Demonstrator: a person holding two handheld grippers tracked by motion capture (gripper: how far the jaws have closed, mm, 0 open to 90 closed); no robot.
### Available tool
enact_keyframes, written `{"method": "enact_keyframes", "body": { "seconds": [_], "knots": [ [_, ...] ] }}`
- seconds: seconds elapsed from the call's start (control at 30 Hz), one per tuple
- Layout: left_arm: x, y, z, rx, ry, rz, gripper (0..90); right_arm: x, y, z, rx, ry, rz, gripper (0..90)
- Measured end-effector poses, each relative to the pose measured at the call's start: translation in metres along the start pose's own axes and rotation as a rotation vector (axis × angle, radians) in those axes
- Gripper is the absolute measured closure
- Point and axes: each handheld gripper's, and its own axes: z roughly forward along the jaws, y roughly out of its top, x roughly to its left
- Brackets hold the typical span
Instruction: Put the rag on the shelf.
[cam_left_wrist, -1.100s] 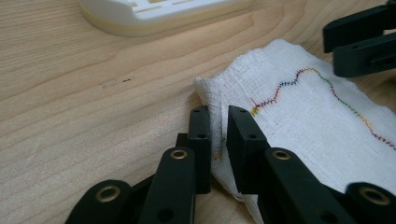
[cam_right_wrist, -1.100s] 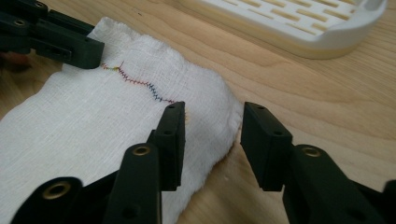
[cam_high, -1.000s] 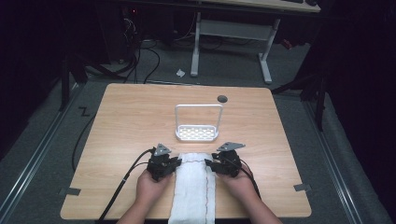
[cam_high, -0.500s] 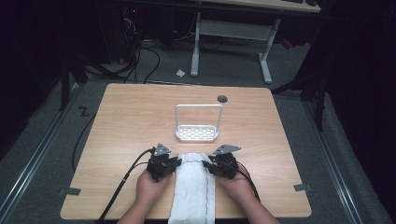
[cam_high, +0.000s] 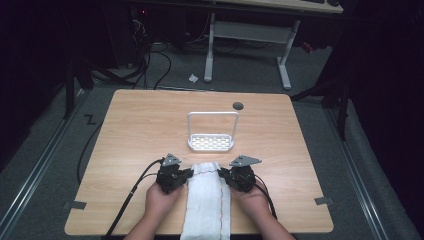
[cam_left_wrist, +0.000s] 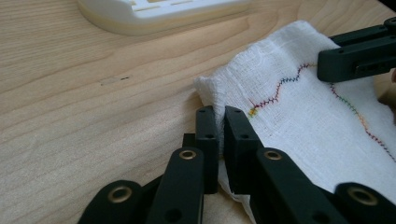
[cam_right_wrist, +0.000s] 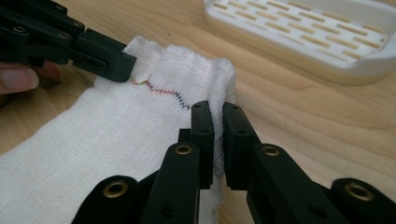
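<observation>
A white gauze cloth (cam_high: 207, 200) with a wavy coloured stitch line lies flat at the table's near edge, its near end hanging over it. My left gripper (cam_high: 189, 172) is at the cloth's far-left corner. Its jaws have just been closing and now pinch the cloth's (cam_left_wrist: 299, 121) bunched left edge at the gripper (cam_left_wrist: 220, 121). My right gripper (cam_high: 221, 173) is at the far-right corner. Its jaws have also just been closing, and the gripper (cam_right_wrist: 217, 116) now clamps the cloth's (cam_right_wrist: 116, 130) puckered right edge.
A white slotted rack (cam_high: 211, 142) with a tall loop handle stands just beyond the cloth, mid-table. A small dark round disc (cam_high: 238, 105) lies at the far edge. Black cables trail from both grippers towards the person.
Both pairs of jaws have closed onto the cloth's far corners, and the cloth edges have bunched up between them. The hands have stayed almost where they were.
</observation>
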Motion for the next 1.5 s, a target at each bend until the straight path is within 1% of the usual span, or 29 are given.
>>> {"method": "enact_keyframes", "body": {
  "seconds": [0.07,0.13,0.17,0.2,0.23,0.27,0.33,0.43,0.53,0.63,0.7,0.83,0.93,1.03,1.2,1.27,1.33,1.37,1.4,1.5],
  "knots": [
    [0.000,0.001,-0.004,-0.033,-0.008,-0.008,86.1,0.001,0.001,-0.003,-0.019,0.002,-0.001,84.8],
    [0.000,0.002,-0.008,-0.069,-0.025,-0.046,86.4,0.001,0.003,-0.006,-0.040,0.001,0.003,84.8],
    [0.000,0.003,-0.011,-0.085,-0.029,-0.055,86.4,0.001,0.004,-0.008,-0.052,0.002,0.008,84.7],
    [-0.001,0.005,-0.014,-0.104,-0.027,-0.058,86.5,0.001,0.005,-0.010,-0.064,0.002,0.011,84.7],
    [-0.001,0.005,-0.014,-0.104,-0.027,-0.058,86.5,0.001,0.007,-0.012,-0.074,-0.001,0.013,84.7],
    [-0.003,0.010,-0.018,-0.135,-0.031,-0.064,86.5,0.001,0.008,-0.013,-0.085,-0.005,0.010,84.7],
    [-0.006,0.017,-0.022,-0.153,-0.022,-0.052,86.5,0.000,0.012,-0.016,-0.096,-0.012,0.008,84.7],
    [-0.010,0.028,-0.027,-0.176,-0.020,-0.037,86.5,0.000,0.019,-0.021,-0.112,-0.030,-0.009,84.7],
    [-0.015,0.038,-0.035,-0.214,-0.024,-0.027,86.6,-0.001,0.029,-0.030,-0.156,-0.040,-0.009,84.7],
    [-0.021,0.049,-0.043,-0.250,-0.026,-0.008,86.6,-0.002,0.040,-0.040,-0.195,-0.052,-0.013,84.7],
    [-0.024,0.056,-0.047,-0.268,-0.021,0.006,86.6,-0.002,0.047,-0.045,-0.209,-0.058,-0.014,84.7],
    [-0.027,0.068,-0.055,-0.302,-0.031,0.014,86.6,-0.003,0.059,-0.053,-0.240,-0.067,-0.022,84.7],
    [-0.030,0.076,-0.062,-0.320,-0.024,0.041,86.6,-0.003,0.067,-0.060,-0.269,-0.070,-0.026,84.6],
    [-0.034,0.084,-0.069,-0.349,-0.023,0.059,86.7,-0.003,0.074,-0.067,-0.299,-0.070,-0.027,84.6],
    [-0.039,0.094,-0.082,-0.393,-0.019,0.087,86.7,0.001,0.086,-0.078,-0.340,-0.067,-0.054,84.6],
    [-0.041,0.099,-0.086,-0.407,-0.009,0.104,86.6,0.003,0.090,-0.083,-0.351,-0.074,-0.067,84.6],
    [-0.043,0.103,-0.090,-0.423,-0.010,0.110,86.6,0.004,0.095,-0.087,-0.369,-0.078,-0.081,84.6],
    [-0.044,0.104,-0.092,-0.432,-0.007,0.113,86.7,0.004,0.097,-0.089,-0.376,-0.078,-0.080,84.6],
    [-0.046,0.106,-0.094,-0.439,-0.016,0.112,86.6,0.005,0.099,-0.092,-0.382,-0.077,-0.079,84.6],
    [-0.050,0.112,-0.099,-0.458,-0.010,0.130,86.6,0.006,0.105,-0.097,-0.402,-0.081,-0.083,84.5]
  ]
}}
